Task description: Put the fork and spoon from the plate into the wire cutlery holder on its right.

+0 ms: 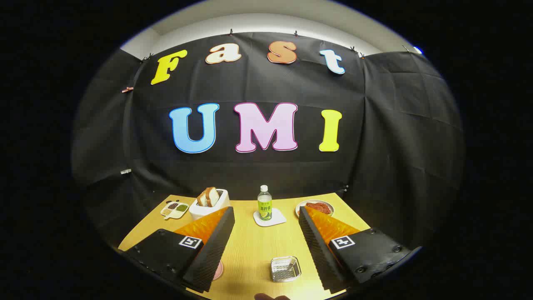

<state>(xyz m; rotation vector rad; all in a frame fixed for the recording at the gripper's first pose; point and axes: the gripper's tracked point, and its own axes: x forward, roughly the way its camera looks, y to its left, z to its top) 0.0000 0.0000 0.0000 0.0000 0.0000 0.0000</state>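
The wire cutlery holder (pixel 285 268) sits on the wooden table (pixel 250 250) between your two fingers, nearer the right one, low and close to you. It is a square metal basket with a perforated bottom; you can see nothing lying in it. Just beside the inner edge of your left finger a pink rim (pixel 218 271) peeks out, most of it hidden behind the finger; it may be the plate, but you cannot tell from this sliver. Fork and spoon cannot be made out.

Your gripper (pixel 262 246) hangs above the table with its jaws spread wide and nothing between them but bare tabletop and the basket. Neither finger touches anything.

Beyond the fingers, in the middle, a clear bottle (pixel 264 203) with a white cap and a green label stands upright on a white coaster (pixel 270 218). Beyond the left finger, a white toaster (pixel 210 203) holds slices of bread (pixel 208 196) upright in its slots. Left of that, a small divided dish (pixel 174 208) carries separate portions, dark, green and pale, one per compartment. Beyond the right finger, a round plate (pixel 315 207) holds something reddish; the finger covers its near edge.

At the table's near edge, a small part of a hand (pixel 270 297) shows.
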